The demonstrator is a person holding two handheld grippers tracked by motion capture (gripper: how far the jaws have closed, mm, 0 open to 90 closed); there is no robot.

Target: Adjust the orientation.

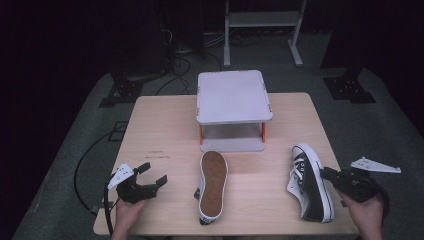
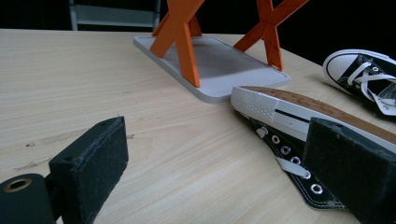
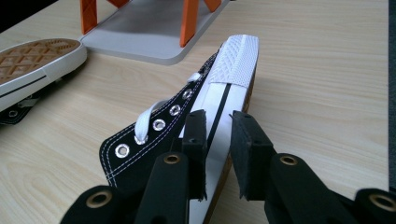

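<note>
The right-hand shoe (image 1: 311, 186) lies near the table's right edge, toe pointing away from the person, and the right gripper (image 1: 334, 175) has its jaws at the shoe's outer side; in the right gripper view the two pads sit close together astride the white rubber sidewall, though a sliver of gap shows, so I cannot tell whether they truly pinch it or merely bracket it; my guess is that the grasp is meant to steady or lift the shoe by its sole edge. The other shoe (image 1: 212, 186) rests just in front of the small grey stand (image 1: 233, 97), tipped so its brown sole faces up, black canvas and eyelets splayed beneath. The left gripper (image 1: 152, 178) hangs above the table (image 1: 160, 130) well left of that shoe, jaws wide apart and holding nothing, seemingly waiting its turn. Both shoes are black canvas lace-ups with white toe caps, white laces and a thin black stripe along the rubber; the stand has orange cross-braced legs between two grey shelves.
</note>
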